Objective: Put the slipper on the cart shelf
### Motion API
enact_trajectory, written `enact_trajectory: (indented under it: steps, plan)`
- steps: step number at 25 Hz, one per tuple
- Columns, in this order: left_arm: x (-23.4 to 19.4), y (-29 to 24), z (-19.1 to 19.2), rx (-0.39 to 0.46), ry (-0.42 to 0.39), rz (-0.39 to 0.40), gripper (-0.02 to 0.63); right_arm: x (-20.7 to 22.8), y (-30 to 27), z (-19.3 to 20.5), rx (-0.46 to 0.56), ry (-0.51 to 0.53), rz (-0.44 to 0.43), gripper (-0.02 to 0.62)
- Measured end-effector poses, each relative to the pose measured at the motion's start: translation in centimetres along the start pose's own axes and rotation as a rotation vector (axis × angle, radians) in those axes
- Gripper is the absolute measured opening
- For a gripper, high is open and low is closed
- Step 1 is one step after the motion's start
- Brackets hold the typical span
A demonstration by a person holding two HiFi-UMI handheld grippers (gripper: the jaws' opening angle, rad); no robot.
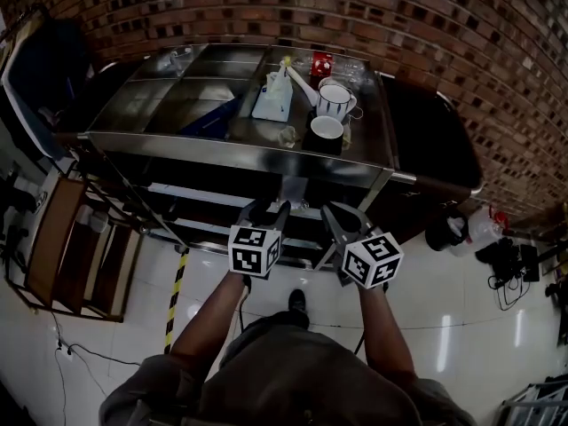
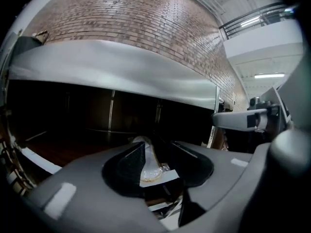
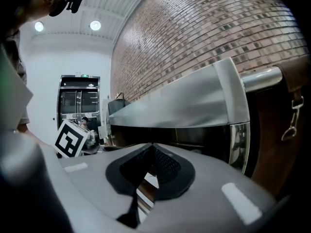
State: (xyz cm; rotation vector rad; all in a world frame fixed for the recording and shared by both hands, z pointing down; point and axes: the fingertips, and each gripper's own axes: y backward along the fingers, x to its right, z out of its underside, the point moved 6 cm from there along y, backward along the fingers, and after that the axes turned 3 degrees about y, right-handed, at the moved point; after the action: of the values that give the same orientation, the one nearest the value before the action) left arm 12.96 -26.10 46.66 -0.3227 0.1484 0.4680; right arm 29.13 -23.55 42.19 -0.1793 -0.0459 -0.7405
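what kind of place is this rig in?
Likely an indoor workshop or test hall, staged as a service area: a stainless steel cart against a red brick wall, and a glossy white tiled floor with loose black cables and a yellow-and-black hazard stripe.

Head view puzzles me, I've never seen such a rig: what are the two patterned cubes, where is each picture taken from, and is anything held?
No robot: a person holds a gripper in each hand; the cubes are part of them. The head view looks down from the person's head at the left gripper, the right gripper and a steel cart with two mugs on top. The other two pictures come from a camera on each gripper, looking along its jaws. The left gripper is closed on a pale thing, apparently the slipper. The right gripper's jaws are together, with nothing between them.
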Motion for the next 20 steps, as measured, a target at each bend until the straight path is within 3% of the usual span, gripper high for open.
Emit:
enact_trajectory:
  steps: [3,8,20]
  plan:
    - [0.2,1.0,-0.8,0.021,-0.018,0.009,0.134,-0.8,-0.2,0.0,0.001,0.013,-0.013,-0.002]
    - [0.5,2.7,-1.3,0.022,-0.030,0.014,0.008,-1.4,0.0,-0.4,0.011,0.022,-0.016,-0.002]
    - [1.3,4.3,-1.2,0.007,-0.037,0.056,0.008,-2.2,0.7,-0.5,0.018,0.035,-0.015,-0.002]
